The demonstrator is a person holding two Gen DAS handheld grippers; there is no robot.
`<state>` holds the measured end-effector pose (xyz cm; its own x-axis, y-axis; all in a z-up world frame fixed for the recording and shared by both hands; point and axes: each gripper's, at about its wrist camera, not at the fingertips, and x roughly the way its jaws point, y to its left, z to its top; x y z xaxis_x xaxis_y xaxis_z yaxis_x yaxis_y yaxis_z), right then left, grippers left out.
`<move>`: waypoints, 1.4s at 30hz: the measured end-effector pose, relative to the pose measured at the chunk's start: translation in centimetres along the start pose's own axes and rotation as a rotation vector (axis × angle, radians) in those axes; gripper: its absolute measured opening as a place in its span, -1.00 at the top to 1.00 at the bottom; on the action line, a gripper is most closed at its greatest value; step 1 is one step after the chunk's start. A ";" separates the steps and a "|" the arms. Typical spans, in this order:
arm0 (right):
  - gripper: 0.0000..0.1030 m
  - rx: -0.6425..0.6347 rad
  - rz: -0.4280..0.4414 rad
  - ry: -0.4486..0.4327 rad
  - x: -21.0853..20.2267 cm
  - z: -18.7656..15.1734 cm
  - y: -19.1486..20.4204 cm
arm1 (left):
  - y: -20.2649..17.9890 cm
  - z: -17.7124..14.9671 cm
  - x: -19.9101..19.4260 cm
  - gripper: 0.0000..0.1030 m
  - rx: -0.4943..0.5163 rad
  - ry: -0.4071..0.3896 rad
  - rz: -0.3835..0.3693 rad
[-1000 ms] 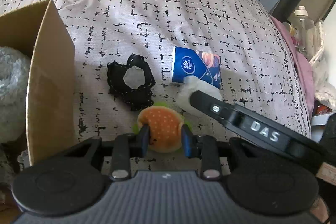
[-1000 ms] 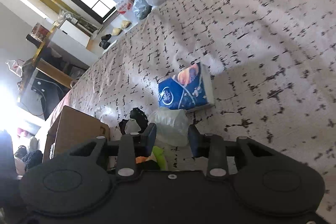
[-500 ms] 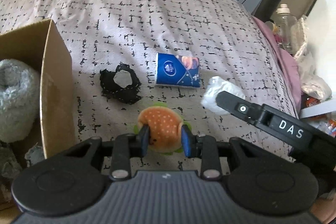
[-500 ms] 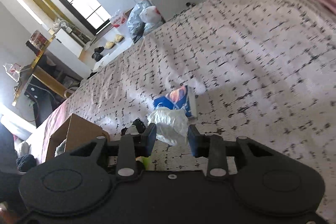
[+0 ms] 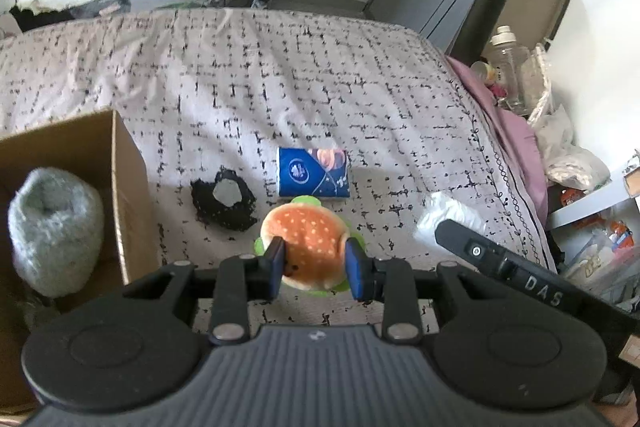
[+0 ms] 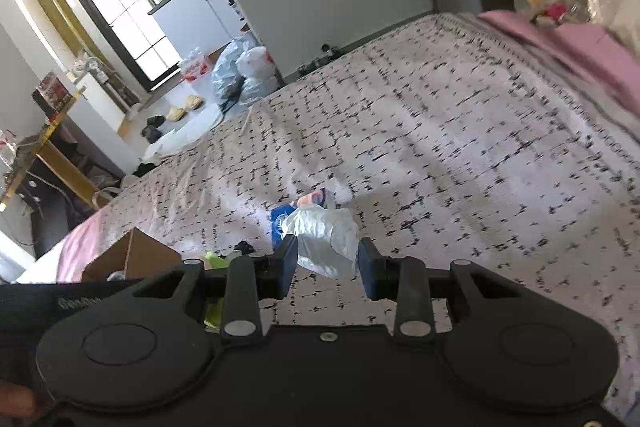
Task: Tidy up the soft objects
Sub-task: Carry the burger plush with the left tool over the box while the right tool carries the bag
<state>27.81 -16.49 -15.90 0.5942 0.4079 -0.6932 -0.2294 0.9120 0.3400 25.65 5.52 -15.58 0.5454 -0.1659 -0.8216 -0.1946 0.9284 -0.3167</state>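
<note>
While the left tongs (image 5: 316, 265) squeeze the burger toy (image 5: 306, 247) above the bed (image 5: 320, 87), the cardboard box (image 5: 120, 187) waits at nine o'clock. The right tongs (image 6: 328, 263) pinch a white plastic bag (image 6: 326, 241). Swing left, get right over the box, go low, then let go, missing the grey fluffy thing (image 5: 54, 231) inside.
</note>
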 end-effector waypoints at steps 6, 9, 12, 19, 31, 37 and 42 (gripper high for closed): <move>0.36 -0.009 -0.028 -0.028 -0.9 -0.3 1.0 | 0.0 -0.2 -2.1 0.40 0.034 -0.036 0.000; 0.36 -0.022 -0.028 -0.043 -1.5 -0.3 1.8 | 0.4 -0.2 -3.1 0.40 0.040 -0.053 0.001; 0.36 -0.037 -0.025 -0.059 -2.2 -0.3 2.6 | 0.8 -0.2 -4.2 0.40 0.045 -0.072 0.001; 0.36 -0.068 -0.025 -0.092 -3.1 -0.4 4.6 | 2.1 -0.2 -6.7 0.40 0.055 -0.121 0.001; 0.36 -0.141 0.003 -0.113 -3.6 -1.6 8.5 | 6.2 -1.7 -9.7 0.40 0.045 -0.160 0.046; 0.36 -0.165 0.023 -0.114 -3.7 -2.5 10.5 | 8.4 -2.5 -10.9 0.40 0.033 -0.175 0.073; 0.36 -0.198 0.049 -0.127 -3.9 -3.3 12.3 | 10.3 -3.1 -12.2 0.40 0.021 -0.185 0.095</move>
<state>20.10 -6.70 -11.09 0.6680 0.4544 -0.5894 -0.3993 0.8871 0.2313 14.52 16.04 -10.30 0.6665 -0.0151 -0.7454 -0.2364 0.9439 -0.2304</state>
